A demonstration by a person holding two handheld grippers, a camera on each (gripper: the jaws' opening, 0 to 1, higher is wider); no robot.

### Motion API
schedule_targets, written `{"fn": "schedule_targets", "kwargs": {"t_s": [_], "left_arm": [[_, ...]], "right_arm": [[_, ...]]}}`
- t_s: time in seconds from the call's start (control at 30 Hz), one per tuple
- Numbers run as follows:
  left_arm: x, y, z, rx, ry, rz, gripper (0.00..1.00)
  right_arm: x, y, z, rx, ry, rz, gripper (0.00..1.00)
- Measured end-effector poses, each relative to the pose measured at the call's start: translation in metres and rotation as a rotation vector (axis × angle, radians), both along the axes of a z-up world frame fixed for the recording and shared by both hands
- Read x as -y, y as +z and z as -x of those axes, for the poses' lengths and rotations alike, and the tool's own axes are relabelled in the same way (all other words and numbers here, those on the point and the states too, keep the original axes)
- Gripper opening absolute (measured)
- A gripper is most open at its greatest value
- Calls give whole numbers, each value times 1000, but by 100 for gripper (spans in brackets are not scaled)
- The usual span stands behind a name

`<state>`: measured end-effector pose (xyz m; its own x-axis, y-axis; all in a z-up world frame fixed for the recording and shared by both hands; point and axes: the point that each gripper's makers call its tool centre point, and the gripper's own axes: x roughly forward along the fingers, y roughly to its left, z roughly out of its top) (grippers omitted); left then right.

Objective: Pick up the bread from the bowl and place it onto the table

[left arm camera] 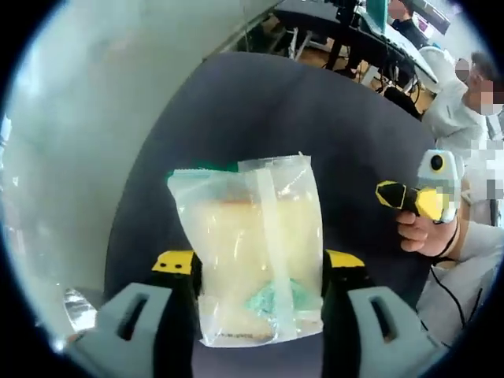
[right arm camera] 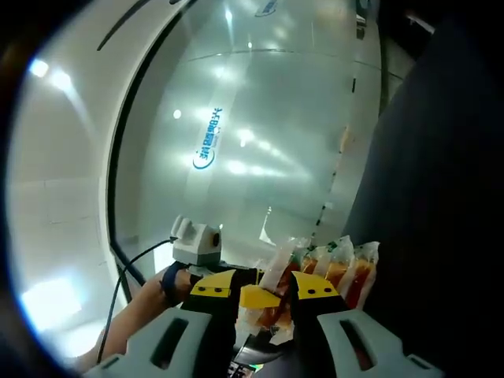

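The left gripper (left arm camera: 260,283) has its two jaws pressed against the sides of a clear plastic bag of bread (left arm camera: 253,244) — a pale loaf slice inside, with a green patch of print low down. The bag stands upright between the jaws, lifted above the dark grey table (left arm camera: 260,110), with nothing seen under it. So the pick-up looks done: the bread is out of its bowl and in the air, and what remains is to lower it onto the tabletop and let go.

Off to the right in the left gripper view, a person's hand (left arm camera: 425,232) holds the other gripper, its yellow-tipped jaw pointing in over the table. Further back stand desks and a seated person in a pale top.

In the right gripper view, the right gripper (right arm camera: 264,303) has its yellow-capped jaws drawn near each other, with packets of reddish-orange goods (right arm camera: 331,272) just behind them. Whether the jaws pinch a packet edge or are simply almost closed I cannot tell. A frosted glass wall (right arm camera: 260,142) with a blue logo rises beyond.

The table under the bread looks bare — little stands in the way of setting it down.
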<state>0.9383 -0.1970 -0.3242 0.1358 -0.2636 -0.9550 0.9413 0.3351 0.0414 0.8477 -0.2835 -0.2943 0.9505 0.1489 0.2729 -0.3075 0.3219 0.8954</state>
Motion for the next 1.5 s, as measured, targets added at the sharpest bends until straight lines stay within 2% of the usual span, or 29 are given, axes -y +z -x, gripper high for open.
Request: {"fn": "schedule_targets", "kwargs": {"t_s": [0.1, 0.27, 0.4, 0.47, 0.6, 0.67, 0.73, 0.77, 0.87, 0.93, 1.03, 1.1, 1.17, 1.23, 1.27, 1.33, 1.37, 1.5], "left_arm": [[-1, 1, -1, 15, 4, 2, 57], [-3, 13, 0, 19, -2, 15, 56], [-7, 30, -2, 27, 8, 73, 56], [-7, 43, -8, 60, 2, 132, 53], [-31, 70, -17, 93, 39, 172, 53], [-49, 82, -19, 100, 49, 190, 53], [-78, 86, -19, 98, 54, 172, 52], [-98, 86, -22, 95, 82, 147, 52], [-162, 85, -43, 131, 199, 89, 52], [-203, 84, -61, 154, 282, 83, 54], [-246, 77, -79, 200, 337, 13, 57], [-268, 65, -87, 189, 373, -18, 59], [-281, 55, -98, 182, 436, -10, 60], [-295, 45, -117, 174, 494, -12, 68], [-296, 37, -123, 157, 524, 16, 70], [-294, 26, -130, 142, 520, 48, 70], [-296, 17, -131, 116, 551, 32, 72], [-306, -11, -142, 120, 593, -24, 78]], "right_arm": [[0, 0, 0, 0, 1, 2, 22], [-1, -3, -1, -5, -1, 2, 22], [-1, -5, 0, -9, -3, 3, 22], [-2, -5, 0, -11, -5, 6, 22], [-5, -9, -1, -21, 4, 0, 21], [-8, -10, -2, -27, 11, -2, 21], [-10, -11, -2, -30, 14, 9, 21], [-11, -11, -2, -30, 19, 5, 21], [-15, -13, -3, -36, 34, -10, 21], [-17, -14, -4, -40, 43, -9, 21], [-19, -15, -5, -45, 40, 8, 21], [-18, -16, -7, -48, 36, 10, 21], [-18, -20, -8, -62, 36, 8, 21], [-20, -22, -8, -68, 40, 16, 21], [-21, -23, -8, -69, 42, 26, 21], [-22, -24, -8, -71, 45, 36, 21], [-23, -25, -9, -73, 48, 36, 21], [-22, -27, -9, -80, 50, 21, 21]]}}
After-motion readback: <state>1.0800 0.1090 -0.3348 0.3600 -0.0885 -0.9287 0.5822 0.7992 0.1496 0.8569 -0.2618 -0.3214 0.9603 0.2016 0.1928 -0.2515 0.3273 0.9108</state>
